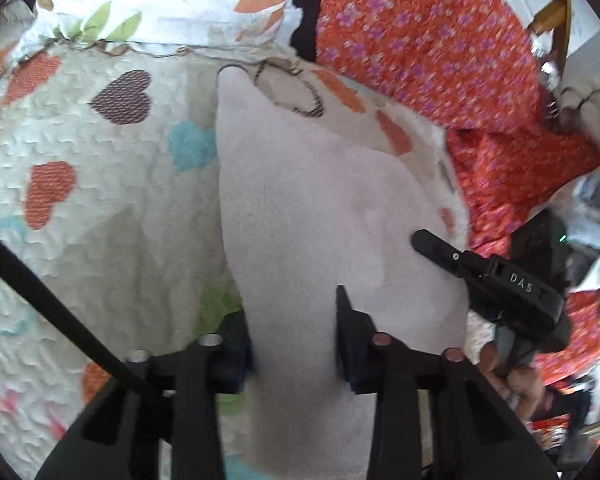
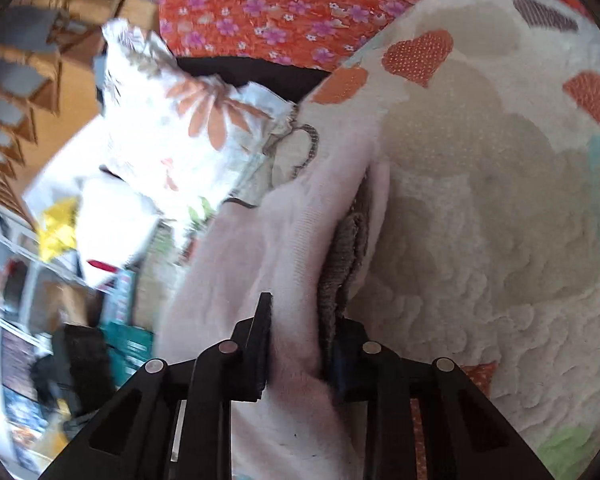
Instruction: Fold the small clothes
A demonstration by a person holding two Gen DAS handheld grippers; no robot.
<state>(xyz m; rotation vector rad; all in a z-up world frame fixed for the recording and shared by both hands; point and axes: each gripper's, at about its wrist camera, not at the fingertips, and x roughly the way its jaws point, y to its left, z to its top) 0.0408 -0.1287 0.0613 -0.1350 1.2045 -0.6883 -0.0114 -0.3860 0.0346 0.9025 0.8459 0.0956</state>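
A cream quilted bedspread with coloured hearts fills most of both views; an orange floral cloth lies along its far side; on the bedspread rests the pale pink fuzzy garment, its long axis running away from the left gripper, whose jaws straddle its near end and appear clenched on it. The right gripper has its jaws grasping the garment's layered edge, where a grey ribbed lining shows; in the left view it comes in from the right. The garment's near end is cut off below the frames; its exact kind is hard to make out.
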